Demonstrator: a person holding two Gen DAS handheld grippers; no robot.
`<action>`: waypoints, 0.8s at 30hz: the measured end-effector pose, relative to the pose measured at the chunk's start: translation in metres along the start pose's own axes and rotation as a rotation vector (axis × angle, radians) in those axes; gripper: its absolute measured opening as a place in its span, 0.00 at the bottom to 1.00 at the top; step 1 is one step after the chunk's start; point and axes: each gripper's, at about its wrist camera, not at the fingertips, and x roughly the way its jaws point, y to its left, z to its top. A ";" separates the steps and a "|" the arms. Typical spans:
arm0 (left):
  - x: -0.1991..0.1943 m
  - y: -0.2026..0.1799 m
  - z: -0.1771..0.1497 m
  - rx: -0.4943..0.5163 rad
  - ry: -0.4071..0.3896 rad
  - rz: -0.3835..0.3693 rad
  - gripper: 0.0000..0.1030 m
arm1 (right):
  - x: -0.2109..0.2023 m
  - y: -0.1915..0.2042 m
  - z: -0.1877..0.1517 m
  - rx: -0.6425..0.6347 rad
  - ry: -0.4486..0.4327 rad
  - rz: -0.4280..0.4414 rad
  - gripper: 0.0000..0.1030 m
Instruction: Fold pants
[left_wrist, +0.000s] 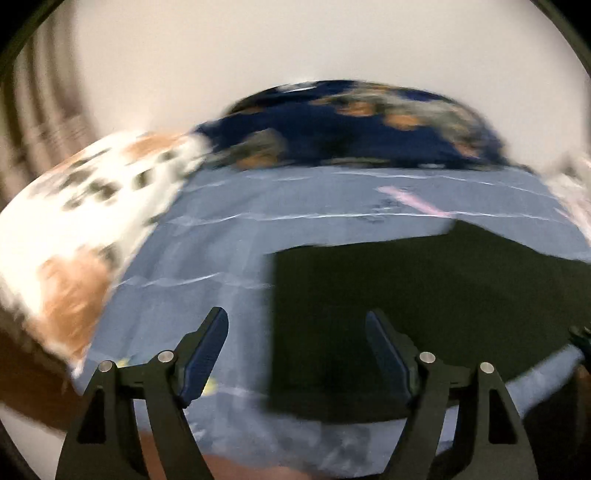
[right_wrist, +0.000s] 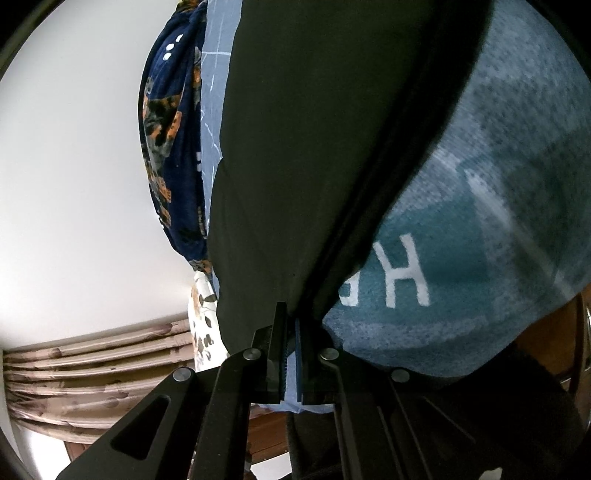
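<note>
One pair of dark fabric pants (left_wrist: 424, 295) lies blurred on the light blue bedsheet (left_wrist: 221, 236), right edge cut off. The right gripper (right_wrist: 290, 325) clamps its hem; the left gripper (left_wrist: 295, 332) hovers agape, empty.

**Bedding and backdrop**

A pale blue sheet (left_wrist: 207, 236) with thin white lines covers the bed. A white pillow (left_wrist: 85, 206) with brown and grey blotches lies beside a navy, orange-patterned blanket (left_wrist: 362, 125). Beige patterned curtains (right_wrist: 92, 373) hang against a white wall (right_wrist: 66, 166).

Soft daylight, left view motion-blurred, right view sharp, fisheye-curved edges
</note>
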 end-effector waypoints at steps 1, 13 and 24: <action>0.008 -0.014 -0.002 0.048 0.020 -0.039 0.74 | 0.000 0.000 0.000 0.001 0.000 0.002 0.00; 0.067 -0.022 -0.033 -0.003 0.247 -0.205 0.58 | -0.002 0.006 0.003 -0.024 -0.007 -0.027 0.00; 0.068 -0.028 -0.036 0.016 0.238 -0.196 0.58 | -0.083 -0.005 0.046 0.022 -0.150 0.010 0.23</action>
